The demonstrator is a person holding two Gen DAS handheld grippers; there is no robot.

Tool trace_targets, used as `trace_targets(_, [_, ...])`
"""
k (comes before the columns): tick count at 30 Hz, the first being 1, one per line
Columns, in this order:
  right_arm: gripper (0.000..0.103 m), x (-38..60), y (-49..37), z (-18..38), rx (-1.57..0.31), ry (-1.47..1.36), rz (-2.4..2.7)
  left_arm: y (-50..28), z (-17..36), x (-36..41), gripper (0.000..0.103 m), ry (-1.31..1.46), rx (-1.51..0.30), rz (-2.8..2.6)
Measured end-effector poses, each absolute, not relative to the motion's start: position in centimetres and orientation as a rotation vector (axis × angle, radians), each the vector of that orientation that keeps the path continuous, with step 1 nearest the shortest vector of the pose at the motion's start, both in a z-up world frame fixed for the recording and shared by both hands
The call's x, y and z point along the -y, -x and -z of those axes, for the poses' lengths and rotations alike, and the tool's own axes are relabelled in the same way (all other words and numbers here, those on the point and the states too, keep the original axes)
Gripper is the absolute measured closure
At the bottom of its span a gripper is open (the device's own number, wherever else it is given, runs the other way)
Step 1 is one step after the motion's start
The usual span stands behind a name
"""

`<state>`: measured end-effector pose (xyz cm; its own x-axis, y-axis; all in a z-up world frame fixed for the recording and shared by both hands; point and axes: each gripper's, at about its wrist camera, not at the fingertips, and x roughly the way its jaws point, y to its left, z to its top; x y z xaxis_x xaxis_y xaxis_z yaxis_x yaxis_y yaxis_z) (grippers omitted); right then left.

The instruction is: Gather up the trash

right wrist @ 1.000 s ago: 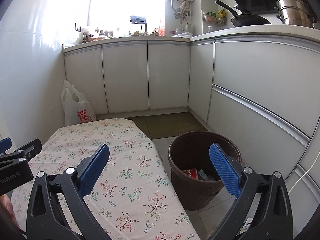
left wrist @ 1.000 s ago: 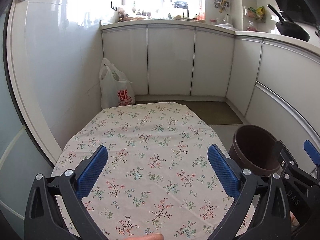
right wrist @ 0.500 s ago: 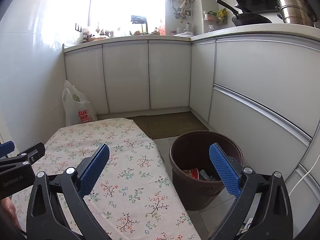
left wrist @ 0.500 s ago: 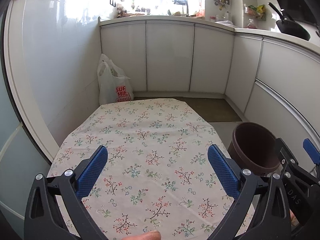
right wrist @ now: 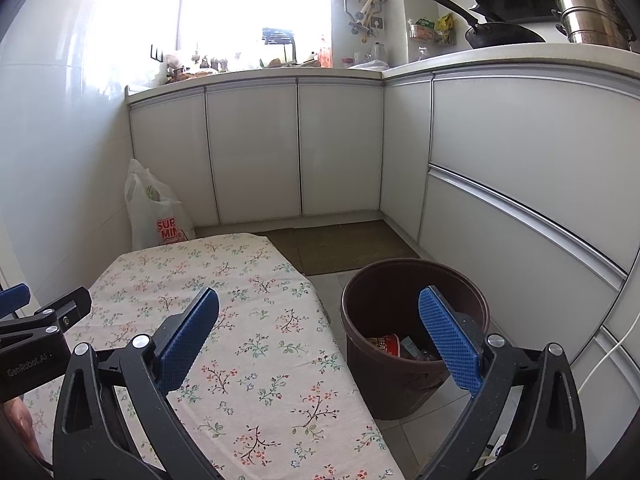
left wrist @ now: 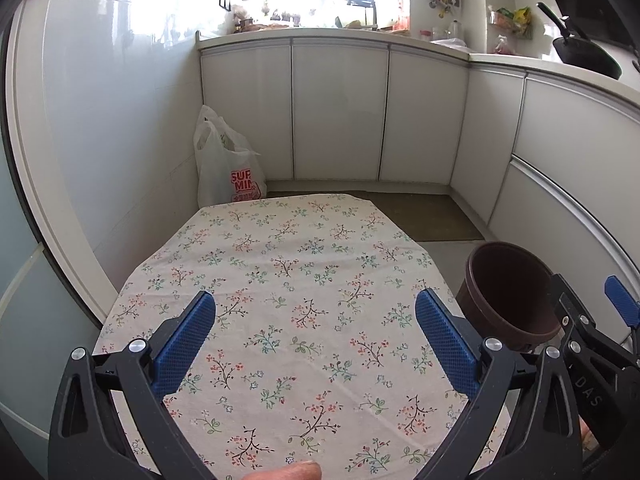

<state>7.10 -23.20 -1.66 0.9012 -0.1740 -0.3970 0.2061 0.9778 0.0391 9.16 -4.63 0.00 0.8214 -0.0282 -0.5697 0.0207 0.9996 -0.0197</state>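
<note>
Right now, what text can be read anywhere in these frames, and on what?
"SUP MIN", cut off, in red on the white plastic bag.
"GenRobot.AI" on the left tongs body, in the right wrist view.
"DAS", cut off, on the right tongs body, in the left wrist view.
Print on the trash in the brown bin: too small to read.

Worktop on the left, bin on the floor to its right

The bin (right wrist: 414, 336) stands just beside the worktop (right wrist: 256, 344), trash (right wrist: 386, 346) inside it; a bag (left wrist: 230, 168) sits on the floor behind the worktop; cabinets (left wrist: 340, 108) line the back.
</note>
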Motion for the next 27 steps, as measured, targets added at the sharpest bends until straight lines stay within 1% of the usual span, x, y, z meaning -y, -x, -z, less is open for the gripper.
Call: trace_targets(27, [0.007, 23.09, -7.37, 1.92, -0.416, -0.081, 0.196, -9.15, 0.12, 4.99, 0.006, -0.015, -0.606, 0.032])
